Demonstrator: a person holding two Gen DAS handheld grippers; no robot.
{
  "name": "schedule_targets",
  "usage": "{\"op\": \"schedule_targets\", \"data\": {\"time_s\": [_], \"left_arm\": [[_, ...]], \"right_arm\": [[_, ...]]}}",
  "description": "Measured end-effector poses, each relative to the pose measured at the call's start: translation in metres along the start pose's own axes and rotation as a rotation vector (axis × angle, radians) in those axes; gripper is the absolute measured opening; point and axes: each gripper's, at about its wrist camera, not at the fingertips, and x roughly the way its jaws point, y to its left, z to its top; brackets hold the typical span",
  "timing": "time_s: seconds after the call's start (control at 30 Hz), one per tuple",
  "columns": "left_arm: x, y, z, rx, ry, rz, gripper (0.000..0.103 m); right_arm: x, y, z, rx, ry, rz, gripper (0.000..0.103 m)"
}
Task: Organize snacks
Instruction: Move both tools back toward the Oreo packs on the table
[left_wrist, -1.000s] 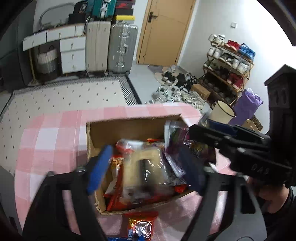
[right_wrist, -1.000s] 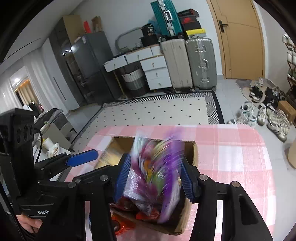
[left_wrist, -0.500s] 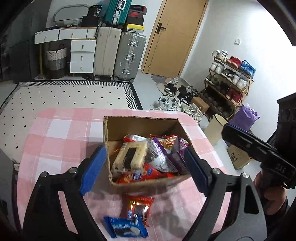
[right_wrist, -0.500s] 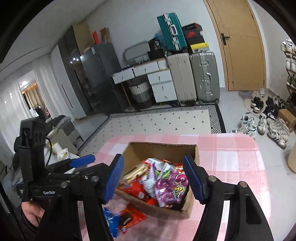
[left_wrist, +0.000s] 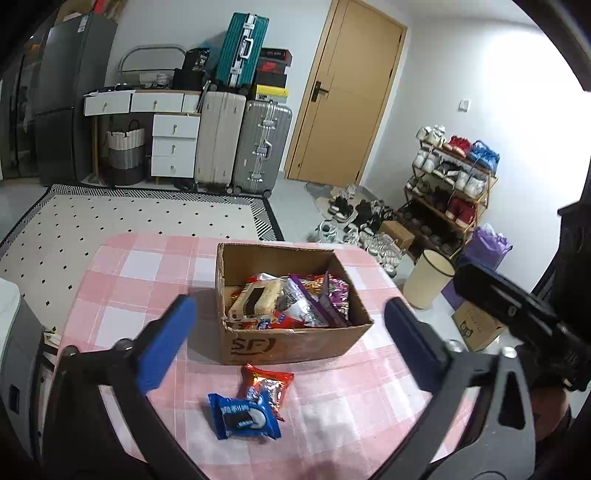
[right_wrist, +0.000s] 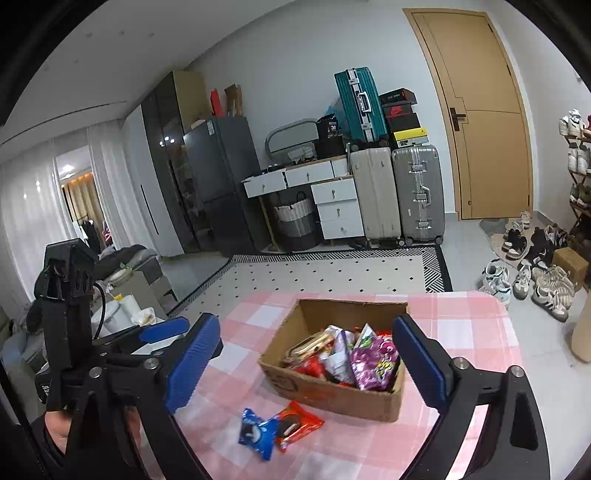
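Observation:
A cardboard box (left_wrist: 295, 343) (right_wrist: 332, 395) holding several snack packets stands on the pink checked table (left_wrist: 129, 295) (right_wrist: 461, 332). In front of it lie a blue cookie packet (left_wrist: 242, 415) (right_wrist: 255, 432) and a red packet (left_wrist: 267, 384) (right_wrist: 295, 424), partly overlapping. My left gripper (left_wrist: 288, 317) hovers back from the box, jaws opening, with nothing between them. My right gripper (right_wrist: 306, 350) also hangs back from the box, its jaws opening and empty. Each gripper shows at the edge of the other's view.
A cream bin (left_wrist: 428, 282) and a purple bag stand on the floor right of the table. Shoes and a shoe rack (left_wrist: 450, 192) line the right wall. Suitcases (left_wrist: 240, 144), drawers and a dotted rug (left_wrist: 110, 221) lie beyond the table.
Both grippers let their snack packets go into the box, then drew back and upward. Their jaws have spread wider. The two packets on the cloth have come into full view.

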Motion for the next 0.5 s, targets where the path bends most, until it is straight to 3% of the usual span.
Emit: {"op": "schedule_targets", "data": {"time_s": [0.5], "left_arm": [[-0.068, -0.009, -0.037, 0.0, -0.035, 0.004, 0.102]], "right_arm": [[-0.04, 0.038, -0.033, -0.016, -0.049, -0.006, 0.102]]}}
